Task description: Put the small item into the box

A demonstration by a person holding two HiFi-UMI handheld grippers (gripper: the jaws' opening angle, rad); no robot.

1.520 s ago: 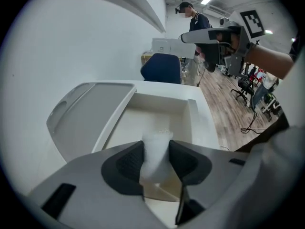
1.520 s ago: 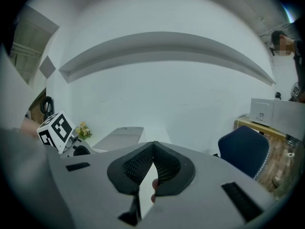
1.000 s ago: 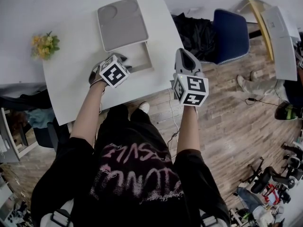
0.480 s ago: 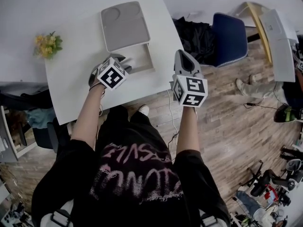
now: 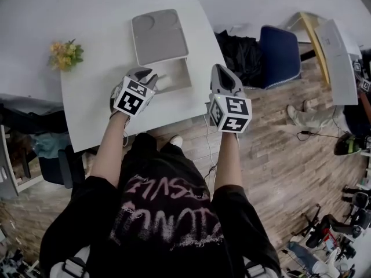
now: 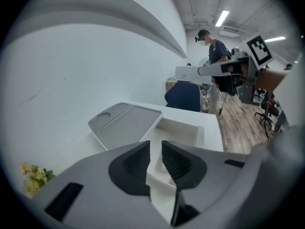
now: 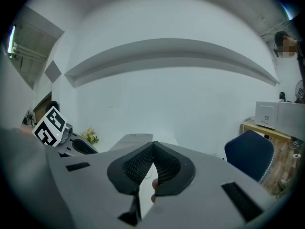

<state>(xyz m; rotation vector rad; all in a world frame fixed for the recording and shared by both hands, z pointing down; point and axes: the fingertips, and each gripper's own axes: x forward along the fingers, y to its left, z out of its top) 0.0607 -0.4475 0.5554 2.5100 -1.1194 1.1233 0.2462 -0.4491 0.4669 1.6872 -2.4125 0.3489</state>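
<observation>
The white box (image 5: 175, 76) lies open on the white table (image 5: 95, 106), its grey lid (image 5: 159, 36) folded back behind it. My left gripper (image 5: 149, 75) hovers at the box's front left corner. Its jaws are closing with a narrow gap left, and nothing sits between the pads. In the left gripper view the box (image 6: 180, 130) and lid (image 6: 126, 124) lie just beyond my left gripper (image 6: 156, 150). My right gripper (image 5: 221, 73) hangs off the table's right edge, and in its own view the right gripper (image 7: 153, 162) is shut, its pads meeting at the tips. I cannot make out the small item.
A small bunch of yellow flowers (image 5: 65, 54) lies at the table's far left. A blue chair (image 5: 279, 50) with dark cloth (image 5: 240, 48) beside it stands right of the table on the wooden floor. A person (image 6: 217, 56) stands in the background.
My left gripper has drawn a little left, away from the box. The right gripper has kept its place off the table's right edge.
</observation>
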